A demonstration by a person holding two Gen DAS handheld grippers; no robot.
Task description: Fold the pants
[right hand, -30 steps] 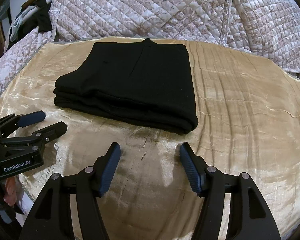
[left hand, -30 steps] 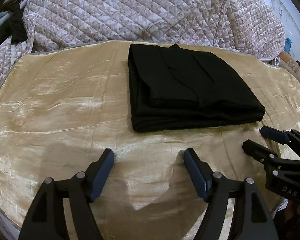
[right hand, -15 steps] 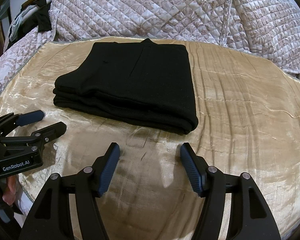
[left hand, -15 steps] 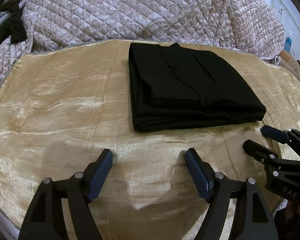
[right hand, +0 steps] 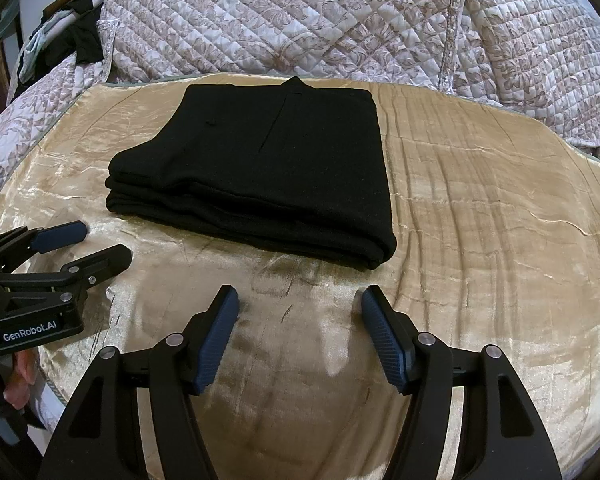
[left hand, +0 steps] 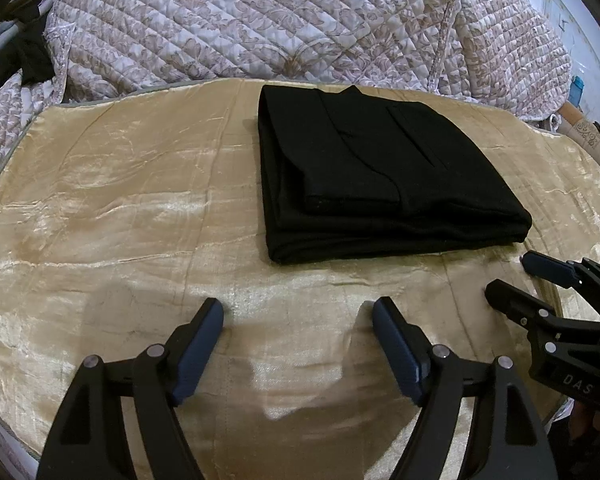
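Note:
The black pants (left hand: 380,176) lie folded into a neat rectangular stack on the gold satin cloth (left hand: 120,208); they also show in the right wrist view (right hand: 260,168). My left gripper (left hand: 298,310) is open and empty, hovering over the cloth in front of the stack. My right gripper (right hand: 298,298) is open and empty, also in front of the stack. Each gripper shows in the other's view: the right one (left hand: 512,276) at the stack's right corner, the left one (right hand: 100,242) at its left corner. Neither touches the pants.
A quilted floral bedspread (left hand: 300,20) is heaped behind the cloth. Dark and pale clothes (right hand: 60,48) hang at the far left. The cloth's front edge (right hand: 52,388) lies just below the grippers. Boxes and a blue item (left hand: 576,88) sit at the far right.
Both grippers have drifted very slightly back and down, away from the stack. The pants have not moved.

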